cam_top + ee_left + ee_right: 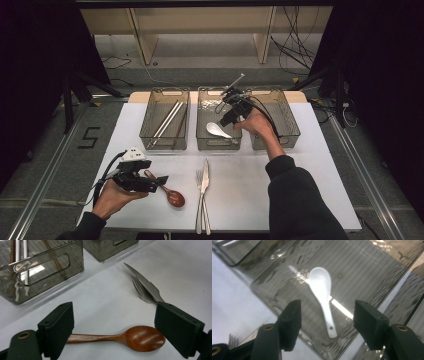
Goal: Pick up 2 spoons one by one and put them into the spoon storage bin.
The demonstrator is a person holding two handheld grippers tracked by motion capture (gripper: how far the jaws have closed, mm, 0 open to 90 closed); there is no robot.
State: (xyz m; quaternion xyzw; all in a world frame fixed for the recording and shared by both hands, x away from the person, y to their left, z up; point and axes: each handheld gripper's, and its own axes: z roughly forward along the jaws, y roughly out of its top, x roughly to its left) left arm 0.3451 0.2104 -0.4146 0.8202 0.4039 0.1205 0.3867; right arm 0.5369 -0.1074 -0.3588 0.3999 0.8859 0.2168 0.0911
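The right gripper (226,121) hung above the middle bin (202,131), centre of the high view, jaws wide w/ nothing between; the white spoon (322,293) lay on the bin floor below them. The left gripper (161,181), lower left, was also wide, jaws either side of the wooden spoon (120,338) on the table (310,165), not pressing it; knife (145,283) & fork (140,291) lay near.

A white spoon (322,293) is seen lying flat, bowl up, on the floor of the middle bin (202,142). A wooden spoon (120,338) lies flat on the table (310,165), bowl up.
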